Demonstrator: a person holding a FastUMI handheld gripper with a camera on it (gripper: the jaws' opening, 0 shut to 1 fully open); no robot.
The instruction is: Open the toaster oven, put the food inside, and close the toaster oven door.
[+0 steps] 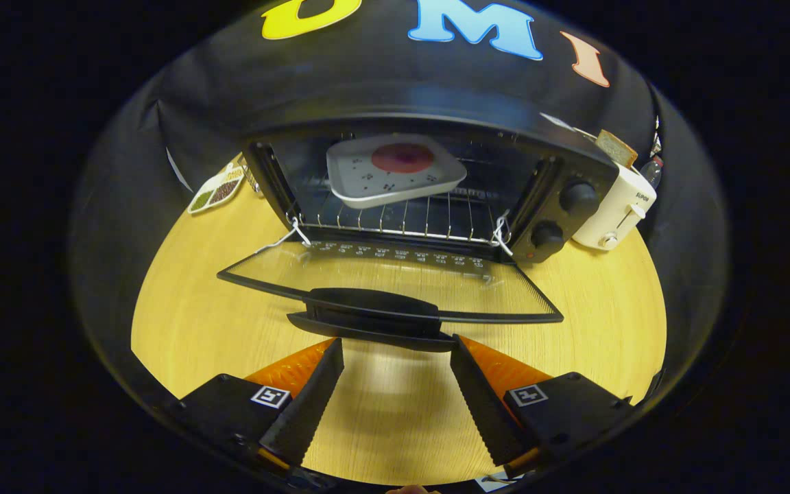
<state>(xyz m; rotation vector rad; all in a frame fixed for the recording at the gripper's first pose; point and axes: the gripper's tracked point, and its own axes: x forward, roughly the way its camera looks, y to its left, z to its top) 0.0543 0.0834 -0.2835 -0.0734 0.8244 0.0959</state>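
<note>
Just ahead of the fingertips, the handle (376, 319) of the toaster oven's door (395, 281) lies across the view, its underside close to both tips; whether either tip touches it cannot be told. The gripper (396, 346) is spread wide, its fingers well apart with bare wooden table (594, 309) showing between them, and it holds nothing.

The glass door is folded down flat toward the gripper, hinged at the front of the toaster oven (429, 178). Inside the oven, on the wire rack (395, 219), sits a white square plate (395, 171), slightly tilted, carrying a round reddish piece of food (402, 158) near its middle. Small dark specks dot the plate around the food. Two black knobs (563, 216) stand one above the other on the oven's right panel.

To the right of the oven, just beside it, is a white pop-up toaster (618, 209) with a slice of bread (616, 147) sticking up from its top. To the left of the oven, near the cloth wall, lies a small divided dish (217, 189) with green, brown and pale fillings in separate sections.
</note>
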